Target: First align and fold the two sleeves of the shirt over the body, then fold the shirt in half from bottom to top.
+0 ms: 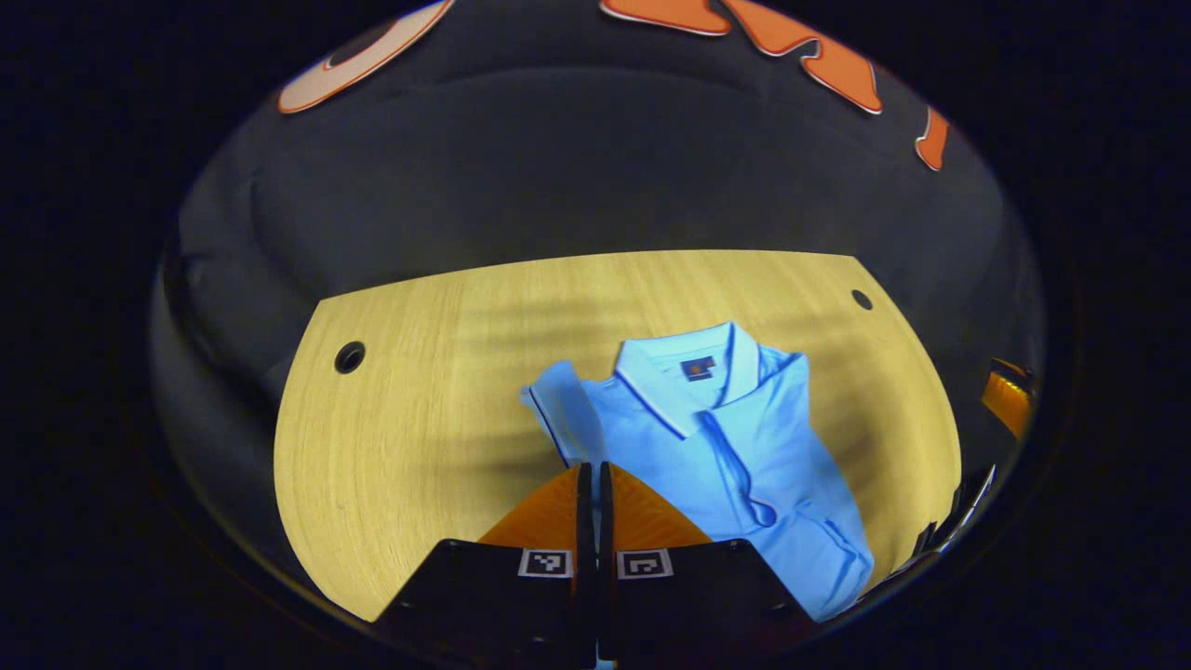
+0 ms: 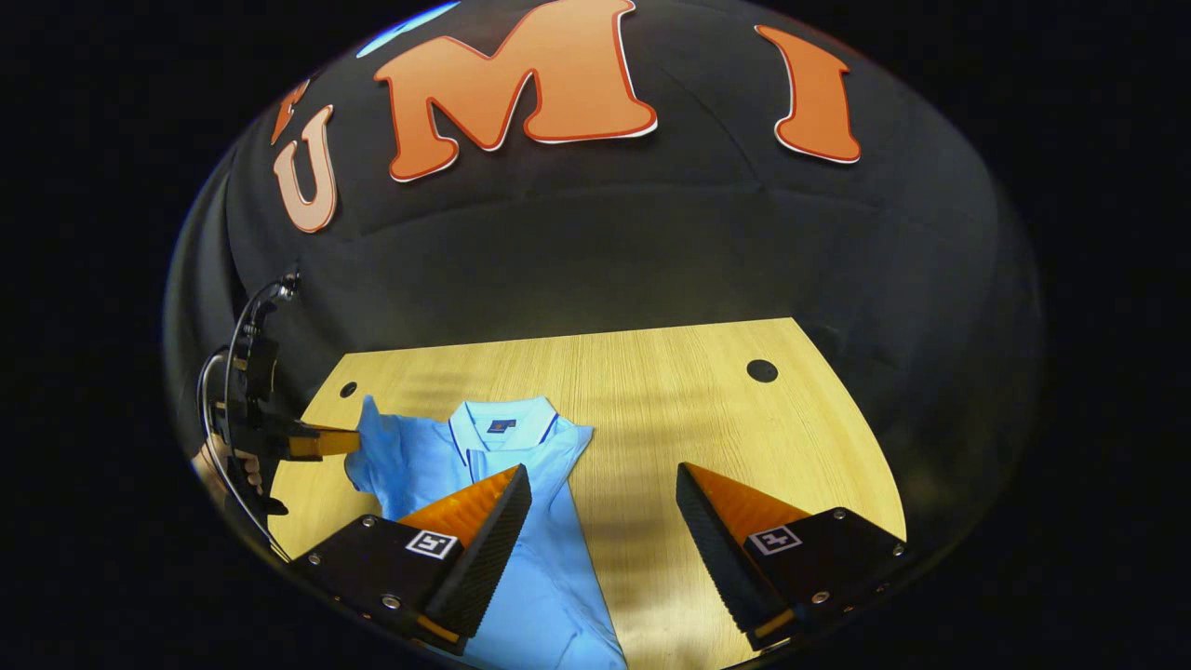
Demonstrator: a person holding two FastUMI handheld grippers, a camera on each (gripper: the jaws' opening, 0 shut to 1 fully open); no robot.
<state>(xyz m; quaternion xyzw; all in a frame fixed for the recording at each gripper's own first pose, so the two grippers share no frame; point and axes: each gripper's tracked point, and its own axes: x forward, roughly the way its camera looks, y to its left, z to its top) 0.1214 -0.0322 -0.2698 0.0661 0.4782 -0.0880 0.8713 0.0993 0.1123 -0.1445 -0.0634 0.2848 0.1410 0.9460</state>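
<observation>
Light-blue polo shirt [image 1: 735, 447] on wooden desk [image 1: 419, 419] — left gripper [image 1: 593, 476] closed, empty; right gripper [image 2: 603, 484] wide open, empty.

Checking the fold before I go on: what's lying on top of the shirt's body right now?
On the light blue shirt, one sleeve is folded over the body beside the collar. The other sleeve lies off the body on the wooden table. The shirt's hem is out of view.

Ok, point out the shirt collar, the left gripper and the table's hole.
shirt collar [image 1: 693, 372], left gripper view, on the neck label patch.
left gripper [image 2: 349, 439], right gripper view, at its fingertips.
table hole [image 2: 761, 370], right gripper view, hole centre.
</observation>
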